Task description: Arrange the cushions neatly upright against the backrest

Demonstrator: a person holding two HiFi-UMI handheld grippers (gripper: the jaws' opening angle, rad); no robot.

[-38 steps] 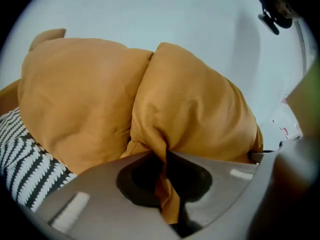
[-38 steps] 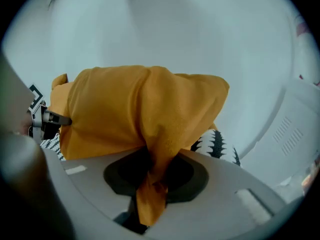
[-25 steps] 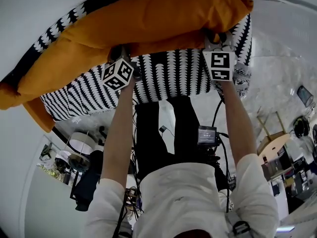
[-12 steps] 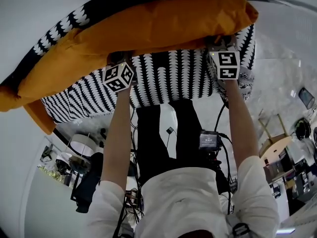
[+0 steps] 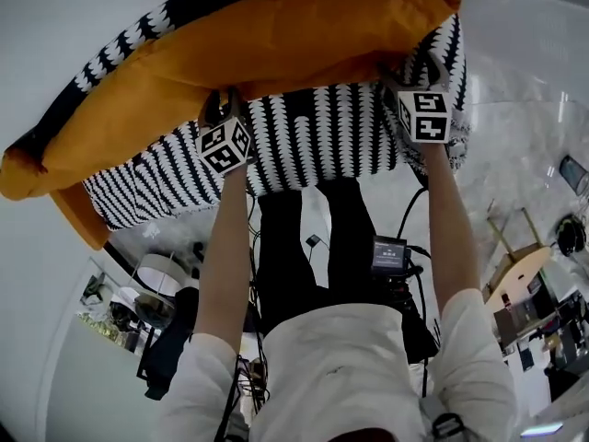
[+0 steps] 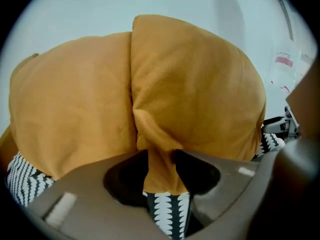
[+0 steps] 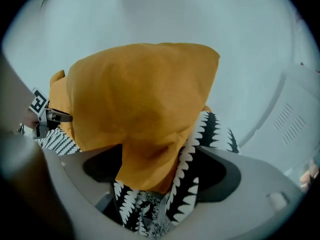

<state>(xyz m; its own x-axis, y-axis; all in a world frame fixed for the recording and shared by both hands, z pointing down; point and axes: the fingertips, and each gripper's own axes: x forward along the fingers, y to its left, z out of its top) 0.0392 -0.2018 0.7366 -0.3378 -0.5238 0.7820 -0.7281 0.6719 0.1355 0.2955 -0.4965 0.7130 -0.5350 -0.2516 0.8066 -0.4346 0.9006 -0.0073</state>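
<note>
A long orange cushion (image 5: 276, 40) lies across the top of a sofa covered in black-and-white patterned fabric (image 5: 313, 141), against a white wall. My left gripper (image 5: 221, 110) is shut on a pinch of the cushion's lower edge (image 6: 160, 164). At the cushion's right end my right gripper (image 5: 409, 70) is shut on its corner (image 7: 145, 164), with some patterned fabric (image 7: 185, 184) caught beside it. A second orange corner (image 5: 78, 221) hangs at the sofa's left end. The cushion (image 6: 200, 84) bulges above the left jaws and hides the backrest.
The person's arms and dark-trousered legs (image 5: 304, 247) fill the middle, with cables and a small black device (image 5: 389, 251) at the waist. A wooden stool (image 5: 515, 265) stands at the right and a round lamp (image 5: 161, 270) at the lower left.
Both grippers have lifted slightly with the cushion, and its right end has moved a little up and left. The hold is unchanged.
</note>
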